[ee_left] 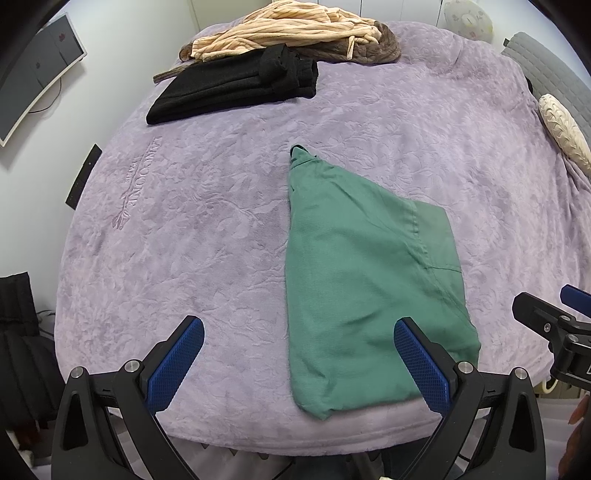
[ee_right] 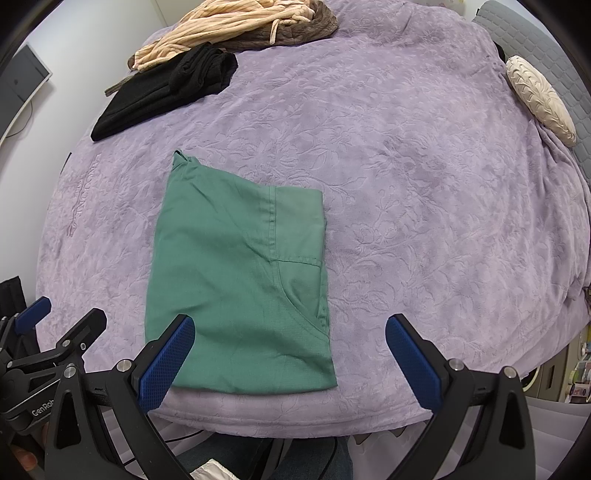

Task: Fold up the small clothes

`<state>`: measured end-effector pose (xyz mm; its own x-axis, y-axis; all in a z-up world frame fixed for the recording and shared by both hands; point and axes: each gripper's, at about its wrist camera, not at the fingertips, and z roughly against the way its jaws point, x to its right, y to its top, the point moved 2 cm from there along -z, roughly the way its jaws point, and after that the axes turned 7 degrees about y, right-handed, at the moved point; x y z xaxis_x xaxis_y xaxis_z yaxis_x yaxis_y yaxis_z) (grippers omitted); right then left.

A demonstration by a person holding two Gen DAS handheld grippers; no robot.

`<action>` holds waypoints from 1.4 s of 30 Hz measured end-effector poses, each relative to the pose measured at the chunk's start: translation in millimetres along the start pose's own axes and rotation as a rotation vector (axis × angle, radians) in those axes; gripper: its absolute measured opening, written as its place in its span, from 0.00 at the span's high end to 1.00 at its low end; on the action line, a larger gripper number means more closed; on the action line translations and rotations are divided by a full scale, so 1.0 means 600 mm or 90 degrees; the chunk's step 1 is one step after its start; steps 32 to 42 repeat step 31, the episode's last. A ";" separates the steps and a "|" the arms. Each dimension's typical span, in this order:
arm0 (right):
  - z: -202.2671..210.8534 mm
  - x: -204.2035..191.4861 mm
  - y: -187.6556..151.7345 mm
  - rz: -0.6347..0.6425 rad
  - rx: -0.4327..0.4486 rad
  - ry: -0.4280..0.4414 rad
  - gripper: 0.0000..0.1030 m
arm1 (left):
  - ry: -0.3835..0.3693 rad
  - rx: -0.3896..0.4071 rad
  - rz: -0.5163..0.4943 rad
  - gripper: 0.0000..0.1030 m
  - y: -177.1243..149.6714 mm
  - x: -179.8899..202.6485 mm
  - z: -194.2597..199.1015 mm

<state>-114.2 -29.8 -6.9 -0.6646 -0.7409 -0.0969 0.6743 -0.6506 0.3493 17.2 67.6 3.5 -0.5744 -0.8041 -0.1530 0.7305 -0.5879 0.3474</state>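
A green garment (ee_left: pixel 362 280) lies folded lengthwise on the lilac blanket, near the front edge of the bed; it also shows in the right wrist view (ee_right: pixel 236 280). My left gripper (ee_left: pixel 299 328) is open and empty, held above the garment's near left part. My right gripper (ee_right: pixel 291 328) is open and empty, above the garment's near right corner. The right gripper shows at the right edge of the left wrist view (ee_left: pixel 546 317). The left gripper shows at the left edge of the right wrist view (ee_right: pixel 55 332).
A folded black garment (ee_left: pixel 236 85) and a heap of beige and brown clothes (ee_left: pixel 295 29) lie at the far side of the lilac blanket (ee_left: pixel 184 221). A cream cushion (ee_right: pixel 539 99) sits at the far right. A monitor (ee_left: pixel 33 70) stands left.
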 end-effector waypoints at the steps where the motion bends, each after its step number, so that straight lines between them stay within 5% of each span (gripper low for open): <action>1: 0.000 0.000 0.000 0.001 0.000 0.000 0.00 | 0.000 0.001 -0.002 0.00 0.001 -0.002 0.000; 42: -0.010 -0.004 -0.010 0.000 -0.005 0.000 0.00 | 0.006 0.020 -0.023 0.00 0.005 -0.012 0.002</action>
